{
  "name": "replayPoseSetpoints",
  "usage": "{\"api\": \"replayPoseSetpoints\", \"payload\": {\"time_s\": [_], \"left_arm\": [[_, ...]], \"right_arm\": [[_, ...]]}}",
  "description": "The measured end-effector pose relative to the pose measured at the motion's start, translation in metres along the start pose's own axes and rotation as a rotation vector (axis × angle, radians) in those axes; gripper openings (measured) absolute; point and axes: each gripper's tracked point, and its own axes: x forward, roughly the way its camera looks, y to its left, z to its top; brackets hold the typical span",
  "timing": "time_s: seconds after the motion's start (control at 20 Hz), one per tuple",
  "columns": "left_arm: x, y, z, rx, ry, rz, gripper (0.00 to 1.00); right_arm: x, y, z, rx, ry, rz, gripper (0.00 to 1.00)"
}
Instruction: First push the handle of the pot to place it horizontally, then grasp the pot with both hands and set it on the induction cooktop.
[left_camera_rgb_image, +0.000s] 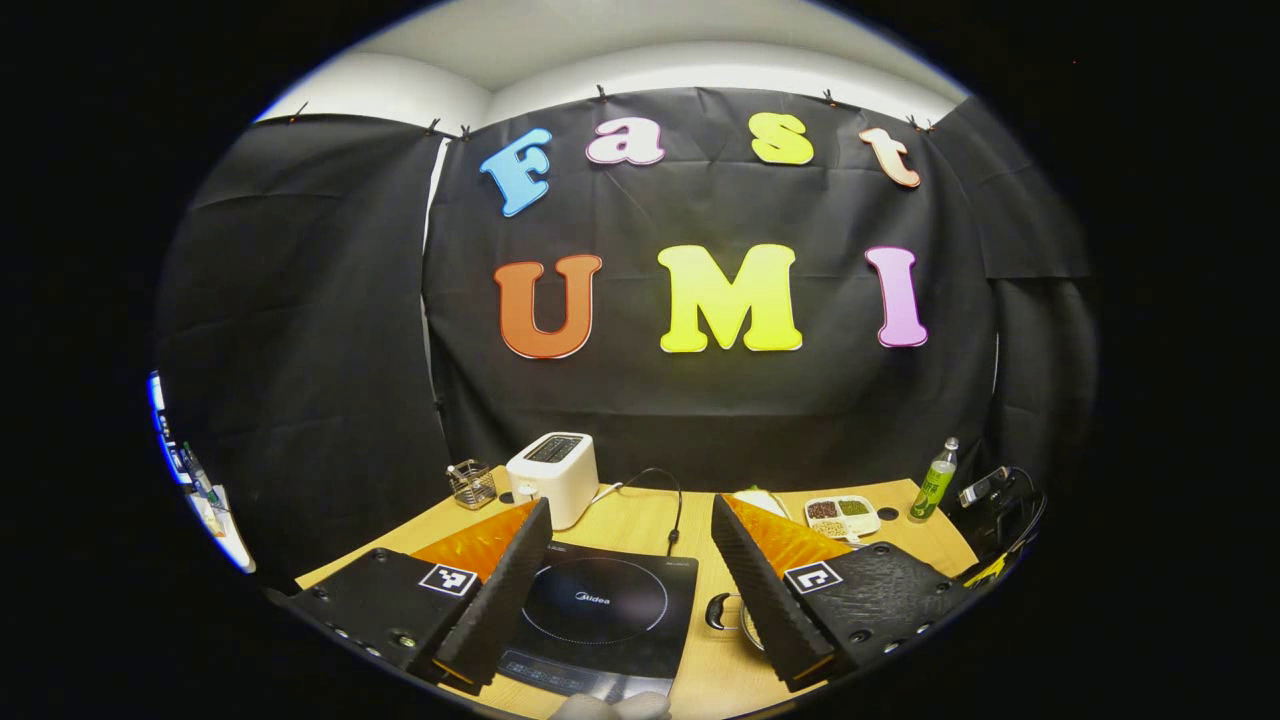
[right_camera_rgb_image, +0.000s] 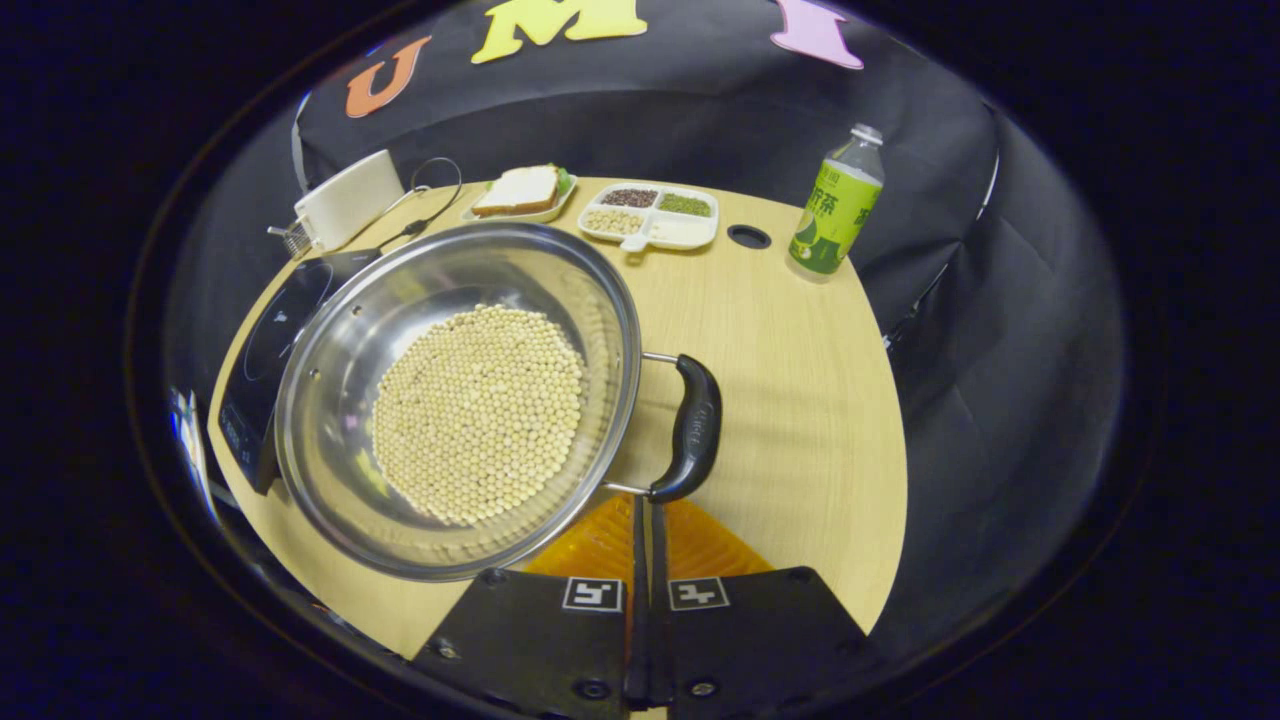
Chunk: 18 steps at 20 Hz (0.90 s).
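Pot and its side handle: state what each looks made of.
Pot: polished metal, likely stainless steel, judging by its mirror-bright reflective wall. Handle: glossy black grip, probably plastic, on two thin bare metal rods running to the rim.

The induction cooktop (left_camera_rgb_image: 608, 612) is showing the brand word "Midea" in pale print inside its ring in the left gripper view. The black handle (right_camera_rgb_image: 692, 428) of the pot (right_camera_rgb_image: 455, 395) is carrying a small embossed word that is too blurred to make out. Each claw finger is wearing a square black-and-white coded marker, a pattern rather than letters, on the left claw (left_camera_rgb_image: 625, 560) and on the right claw (right_camera_rgb_image: 645, 510). The cooktop's front control strip is bearing faint marks too small to read.
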Motion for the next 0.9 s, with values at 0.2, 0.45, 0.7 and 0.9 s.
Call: {"api": "replayPoseSetpoints", "payload": {"time_s": [0.2, 0.45, 0.7, 0.9], "left_arm": [[0.004, -0.007, -0.009, 0.008, 0.011, -0.040, 0.96], [0.010, -0.014, -0.028, 0.020, 0.041, -0.125, 0.96], [0.017, -0.019, -0.057, 0.021, 0.098, -0.218, 0.96], [0.024, -0.034, -0.094, 0.049, 0.182, -0.278, 0.96]], "right_arm": [[-0.018, -0.008, -0.001, 0.017, -0.037, -0.034, 0.00], [-0.055, -0.004, 0.002, 0.062, -0.133, -0.072, 0.06], [-0.082, 0.013, 0.003, 0.124, -0.206, -0.089, 0.78], [-0.085, 0.016, 0.002, 0.153, -0.222, -0.111, 0.88]]}}
